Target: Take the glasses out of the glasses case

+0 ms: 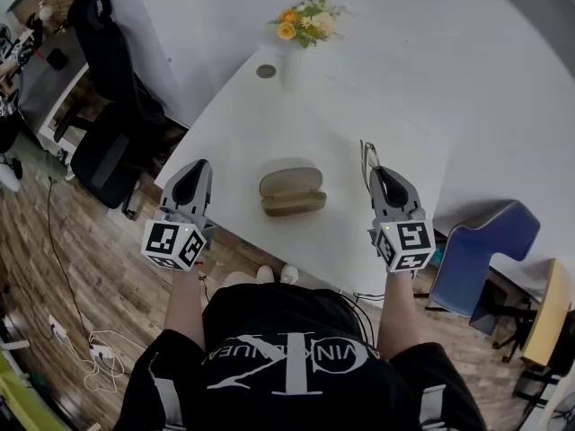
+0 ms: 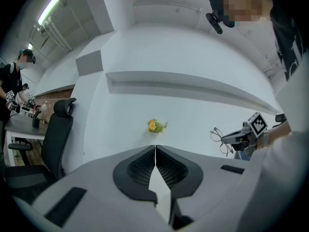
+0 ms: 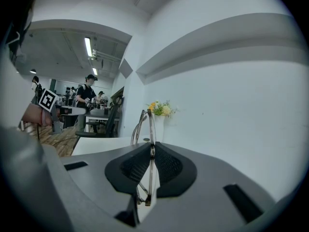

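White table (image 1: 269, 124); right gripper (image 3: 151, 148) jaws clamp glasses (image 3: 144, 124), frame partly hidden.

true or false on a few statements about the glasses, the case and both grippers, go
1. The right gripper is shut on the glasses. True.
2. The glasses lie inside the glasses case. False: they are held in the jaws, off to the case's right.
3. The left gripper holds the case. False: its jaws are together on nothing, and the case sits on the table apart from it.
4. Flowers stand at the table's far end. True.
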